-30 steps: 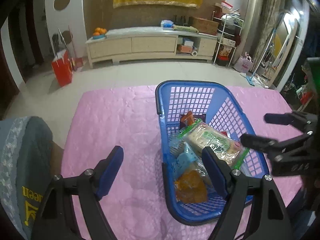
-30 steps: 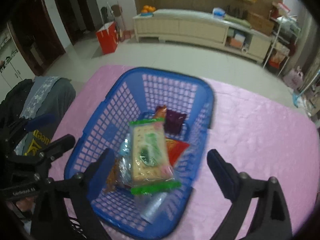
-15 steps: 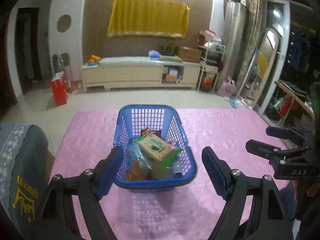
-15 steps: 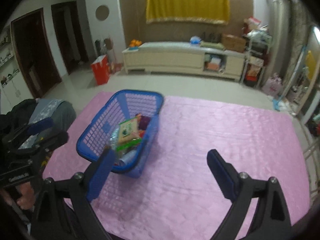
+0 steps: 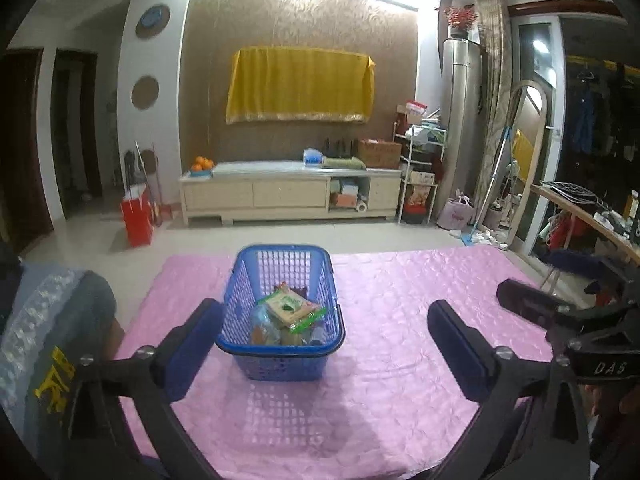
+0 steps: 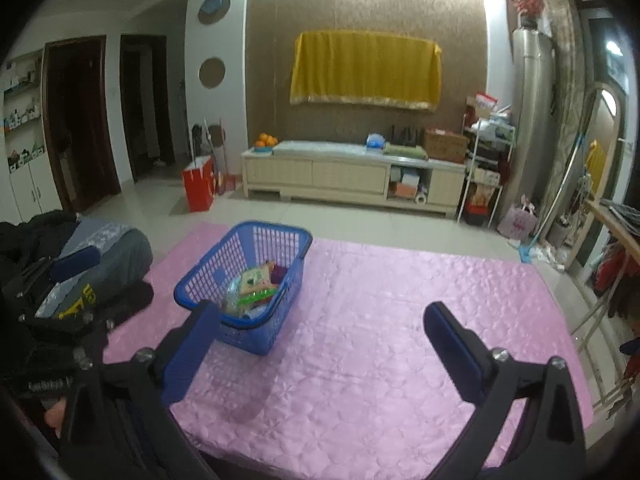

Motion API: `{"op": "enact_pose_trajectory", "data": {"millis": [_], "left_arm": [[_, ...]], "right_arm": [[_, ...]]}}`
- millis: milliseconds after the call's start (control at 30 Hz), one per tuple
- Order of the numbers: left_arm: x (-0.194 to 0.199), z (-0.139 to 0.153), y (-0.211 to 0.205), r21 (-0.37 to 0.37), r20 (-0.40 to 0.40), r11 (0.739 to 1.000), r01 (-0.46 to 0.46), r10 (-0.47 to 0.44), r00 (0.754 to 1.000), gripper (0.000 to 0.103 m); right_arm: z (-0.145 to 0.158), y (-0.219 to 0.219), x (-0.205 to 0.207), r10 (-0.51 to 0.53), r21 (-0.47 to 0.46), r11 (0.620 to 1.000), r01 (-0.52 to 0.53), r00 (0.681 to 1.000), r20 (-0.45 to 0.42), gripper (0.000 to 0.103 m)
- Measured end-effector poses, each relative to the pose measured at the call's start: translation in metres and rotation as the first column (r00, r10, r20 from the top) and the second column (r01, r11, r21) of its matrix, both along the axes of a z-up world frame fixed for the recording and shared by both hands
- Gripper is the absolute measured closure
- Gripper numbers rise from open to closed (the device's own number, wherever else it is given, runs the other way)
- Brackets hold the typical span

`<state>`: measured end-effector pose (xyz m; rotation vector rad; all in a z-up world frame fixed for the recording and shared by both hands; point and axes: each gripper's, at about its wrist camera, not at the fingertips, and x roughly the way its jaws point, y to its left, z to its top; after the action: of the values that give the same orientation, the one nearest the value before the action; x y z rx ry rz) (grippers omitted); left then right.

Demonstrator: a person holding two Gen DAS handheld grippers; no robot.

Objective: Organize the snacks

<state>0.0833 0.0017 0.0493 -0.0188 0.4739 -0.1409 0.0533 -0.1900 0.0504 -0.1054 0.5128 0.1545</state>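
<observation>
My left gripper (image 5: 320, 344) has just spread its jaws wide, empty. The blue basket (image 5: 256, 280) of snacks (image 5: 290, 306) sits centre frame on the pink surface (image 5: 400, 288). My right gripper (image 6: 316, 344) likewise: just widened, empty.

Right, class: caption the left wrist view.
Open left gripper before a blue basket of snacks on pink cloth.

A yellow cloth (image 5: 300, 84) hangs on the wall above a long cabinet (image 5: 288, 194). A red bag (image 5: 137, 216) stands on the floor.
</observation>
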Motion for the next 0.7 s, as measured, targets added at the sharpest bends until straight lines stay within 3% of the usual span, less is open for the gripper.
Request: {"op": "enact_pose_trajectory", "data": {"millis": [233,433,700], "left_arm": [[-0.026,0.026,-0.007,0.001,0.068,1.0,0.02,-0.02,0.997,0.001],[-0.037,0.032,-0.013,0.02,0.086,1.0,0.008,-0.009,0.996,0.001],[-0.042,0.031,-0.013,0.039,0.087,0.999,-0.003,0.0,0.996,0.001]], "right_arm": [[0.021,-0.001,-0.031,-0.054,-0.024,0.998,0.057,0.994,0.099,0.0],[0.025,-0.01,-0.046,-0.06,0.026,0.998,0.058,0.994,0.097,0.0],[0.02,-0.01,-0.056,-0.058,0.008,0.998,0.057,0.994,0.089,0.0]]}}
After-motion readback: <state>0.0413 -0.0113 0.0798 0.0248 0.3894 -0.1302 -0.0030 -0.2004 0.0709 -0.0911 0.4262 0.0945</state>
